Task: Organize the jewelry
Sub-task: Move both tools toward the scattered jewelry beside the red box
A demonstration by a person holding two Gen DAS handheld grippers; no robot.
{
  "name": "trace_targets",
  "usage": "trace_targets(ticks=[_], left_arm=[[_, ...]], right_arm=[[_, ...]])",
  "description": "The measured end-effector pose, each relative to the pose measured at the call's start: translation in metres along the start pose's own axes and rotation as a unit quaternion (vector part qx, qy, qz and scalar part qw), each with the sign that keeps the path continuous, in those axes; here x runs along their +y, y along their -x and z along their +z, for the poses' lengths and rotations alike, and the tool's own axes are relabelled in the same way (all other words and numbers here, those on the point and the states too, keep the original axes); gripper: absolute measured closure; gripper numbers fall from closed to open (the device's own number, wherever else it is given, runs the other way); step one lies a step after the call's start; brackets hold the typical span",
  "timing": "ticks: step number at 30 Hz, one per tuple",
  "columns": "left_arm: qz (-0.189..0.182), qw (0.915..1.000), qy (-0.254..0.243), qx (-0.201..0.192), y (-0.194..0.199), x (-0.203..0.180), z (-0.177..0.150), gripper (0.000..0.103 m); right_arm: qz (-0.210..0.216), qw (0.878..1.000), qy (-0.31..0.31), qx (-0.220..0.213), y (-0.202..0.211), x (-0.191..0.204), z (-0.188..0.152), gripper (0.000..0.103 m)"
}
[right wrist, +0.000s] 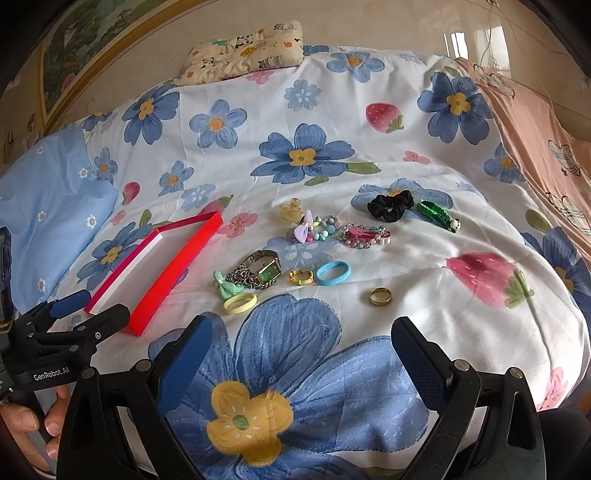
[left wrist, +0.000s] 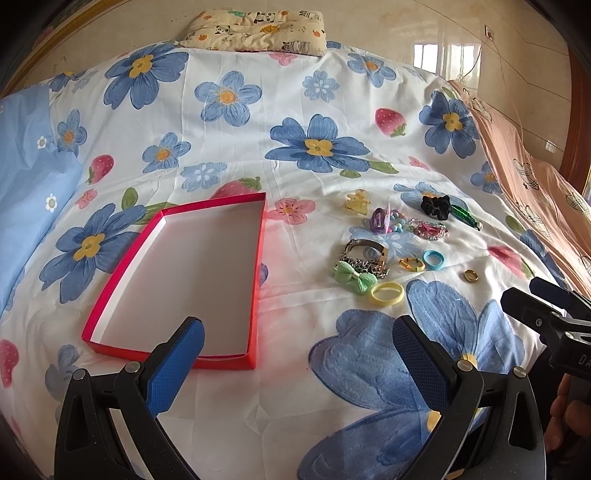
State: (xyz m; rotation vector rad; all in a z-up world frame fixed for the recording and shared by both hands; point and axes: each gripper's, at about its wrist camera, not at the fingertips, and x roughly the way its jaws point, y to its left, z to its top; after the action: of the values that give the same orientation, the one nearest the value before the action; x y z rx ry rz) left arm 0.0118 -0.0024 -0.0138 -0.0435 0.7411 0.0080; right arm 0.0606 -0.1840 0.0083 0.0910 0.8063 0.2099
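Observation:
A shallow red box (left wrist: 258, 280) with a white inside lies empty on the flowered bedspread; the right wrist view shows it edge-on (right wrist: 173, 266). Right of it lies a cluster of jewelry: a watch (right wrist: 267, 271), a gold ring (right wrist: 381, 296), a blue hair tie (right wrist: 332, 273), a yellow hair tie (right wrist: 240, 303), a green bow (left wrist: 355, 277), a black scrunchie (right wrist: 389, 205) and bead bracelets (right wrist: 364, 234). My left gripper (left wrist: 297, 341) hovers open over the box's near corner. My right gripper (right wrist: 301, 341) hangs open short of the ring and holds nothing.
A panda-print pillow (left wrist: 258, 27) sits at the head of the bed. A light blue pillow (left wrist: 29, 177) lies at the left, and a pink blanket (right wrist: 535, 140) runs along the right. A hand (right wrist: 29, 424) holds the left gripper's handle.

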Motion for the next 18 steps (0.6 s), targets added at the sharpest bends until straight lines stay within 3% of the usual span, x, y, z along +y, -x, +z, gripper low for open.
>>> trace_targets(ticks=[5,12,18], left_arm=[[-0.002,0.9998,0.001,0.021,-0.006,0.001,0.002,0.001],[-0.006,0.9992,-0.016,-0.035,-0.02,0.001,0.017,0.001],[-0.011,0.9993,-0.027,-0.023,-0.036,-0.001,0.036,0.002]], right_arm=[[0.001,1.0,-0.007,0.006,-0.005,-0.008,0.002,0.005],[0.002,1.0,-0.014,0.015,-0.014,-0.018,0.007,0.006],[-0.009,0.999,-0.029,0.023,-0.024,-0.035,0.017,0.011]])
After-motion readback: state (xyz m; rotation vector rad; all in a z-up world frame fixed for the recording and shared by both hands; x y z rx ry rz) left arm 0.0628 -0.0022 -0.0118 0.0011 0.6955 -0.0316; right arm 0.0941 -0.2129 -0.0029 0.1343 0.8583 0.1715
